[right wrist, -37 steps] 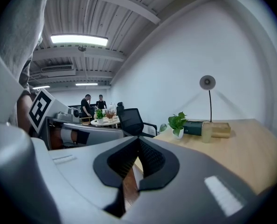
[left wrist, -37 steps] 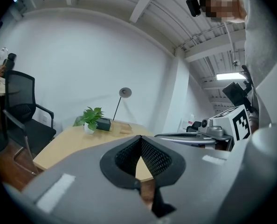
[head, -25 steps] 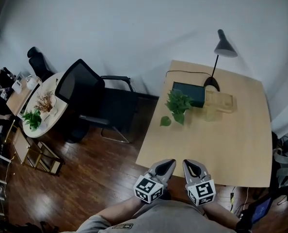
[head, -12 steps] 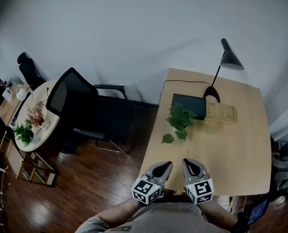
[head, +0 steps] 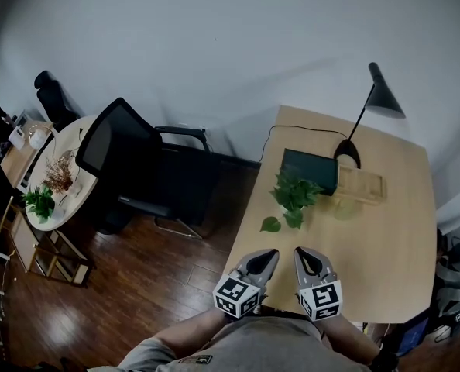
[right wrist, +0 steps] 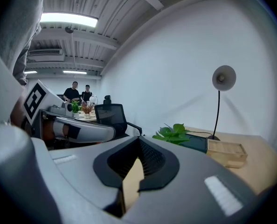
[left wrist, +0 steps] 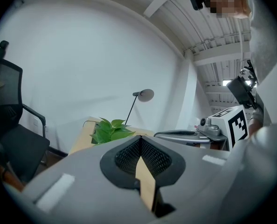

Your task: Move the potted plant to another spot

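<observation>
The potted plant [head: 294, 196], leafy green, stands on the pale wooden table [head: 369, 262], toward its far left part and next to a dark flat box [head: 310, 170]. My left gripper [head: 266, 256] and right gripper [head: 303, 254] hover side by side over the table's near edge, well short of the plant, both pointing at it. In the left gripper view the jaws of the left gripper [left wrist: 139, 139] meet with nothing between them, and the plant [left wrist: 109, 129] shows beyond them. The right gripper [right wrist: 138, 143] is likewise shut and empty, with the plant [right wrist: 173, 133] ahead of it.
A wooden tray [head: 360, 186] and a black desk lamp [head: 381, 99] stand behind the plant near the wall. A black office chair [head: 137, 161] is left of the table on the dark wood floor. A round table [head: 52, 184] with small plants stands at far left.
The view has shifted toward the table, and both grippers now reach a little further over its near edge. Both have stayed shut. The plant has not moved.
</observation>
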